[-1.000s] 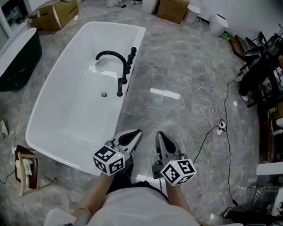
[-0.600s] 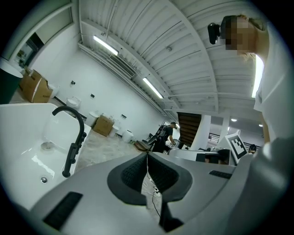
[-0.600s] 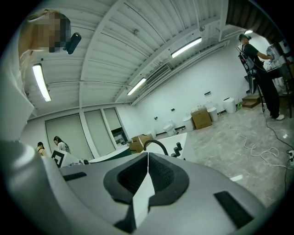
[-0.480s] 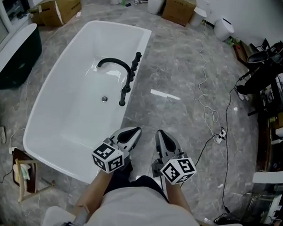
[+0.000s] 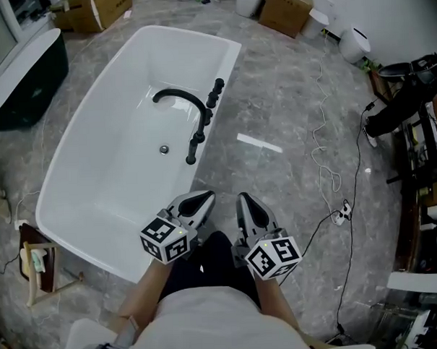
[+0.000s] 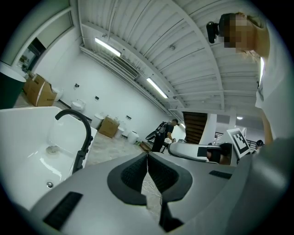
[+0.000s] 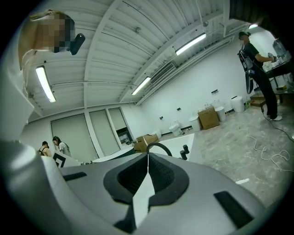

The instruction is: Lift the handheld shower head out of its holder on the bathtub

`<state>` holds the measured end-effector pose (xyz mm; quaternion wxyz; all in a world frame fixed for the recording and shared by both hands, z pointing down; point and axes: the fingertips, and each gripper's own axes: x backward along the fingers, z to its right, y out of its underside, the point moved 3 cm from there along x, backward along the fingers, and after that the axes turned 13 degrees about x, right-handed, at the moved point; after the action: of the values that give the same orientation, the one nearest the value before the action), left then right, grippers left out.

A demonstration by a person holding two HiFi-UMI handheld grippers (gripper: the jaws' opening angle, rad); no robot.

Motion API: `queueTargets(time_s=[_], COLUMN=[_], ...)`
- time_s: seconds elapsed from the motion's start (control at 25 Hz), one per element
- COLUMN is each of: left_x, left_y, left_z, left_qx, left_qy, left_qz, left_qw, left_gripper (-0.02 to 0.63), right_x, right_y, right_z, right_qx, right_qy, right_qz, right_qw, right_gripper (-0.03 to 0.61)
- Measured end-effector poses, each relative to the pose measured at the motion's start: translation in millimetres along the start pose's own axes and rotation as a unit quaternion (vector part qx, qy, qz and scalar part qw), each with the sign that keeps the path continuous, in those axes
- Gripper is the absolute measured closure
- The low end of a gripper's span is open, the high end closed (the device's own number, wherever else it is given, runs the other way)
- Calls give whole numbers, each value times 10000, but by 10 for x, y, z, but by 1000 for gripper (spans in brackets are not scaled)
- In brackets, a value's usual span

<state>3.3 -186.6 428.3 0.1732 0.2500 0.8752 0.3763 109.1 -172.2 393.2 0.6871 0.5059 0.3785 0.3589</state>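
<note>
Shower head (image 5: 194, 145), judged to be the slim black upright at the near end of the fittings, stands in its holder on the right-hand rim of the white bathtub (image 5: 111, 189), just beside the foot of the curved black spout (image 5: 177, 98); two black knobs (image 5: 215, 91) sit further along the same rim. It is untouched and the lift has not begun. Left gripper (image 5: 204, 197) and right gripper (image 5: 243, 199) are held side by side close to the person's body, over the floor (image 5: 273, 103) by the tub's near corner, both well short of the shower head, which lies ahead of them and slightly to the left. Each gripper view shows the jaws pressed together with nothing between them, so both are closed and empty. Risks noted: the black fittings look alike and stand close together, so the spout stem or a knob could be taken by mistake; jaws not opened in time would knock the head rather than straddle it; a smooth slim handle may slip when pulled upward; any attached hose, not visible here, could catch.
</note>
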Motion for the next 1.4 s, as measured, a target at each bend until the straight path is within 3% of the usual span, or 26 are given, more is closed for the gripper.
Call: queueTargets(time_s=[0.4,0.88,0.96,1.12,1.4], left_x=[-262,-461,-440,-359,-309], left_y=[-268,-216,-213,-200,-66], left_z=[-103,-394,-478,-661,-1091], left_qx=[-50,163,178,242,307], left_qy=[-605,-1261,-1352,-1547,-1723], left_qz=[386,712,758,852,872], left_qw=[9974,9893,9878,9840,9807], left_gripper=[601,601,601,601,601], right_x=[-331,-861,-967,-1162,-1496], right_y=[-202,-129,-76,106,513], right_z=[292,461,467,418,379], right_qx=[-90,232,256,320,343], right_qy=[-631,-1484,-1539,-1672,-1713], right_qz=[27,-72,-130,-365,-570], right_qw=[9980,9886,9877,9847,9830], right_gripper=[561,557,536,420,402])
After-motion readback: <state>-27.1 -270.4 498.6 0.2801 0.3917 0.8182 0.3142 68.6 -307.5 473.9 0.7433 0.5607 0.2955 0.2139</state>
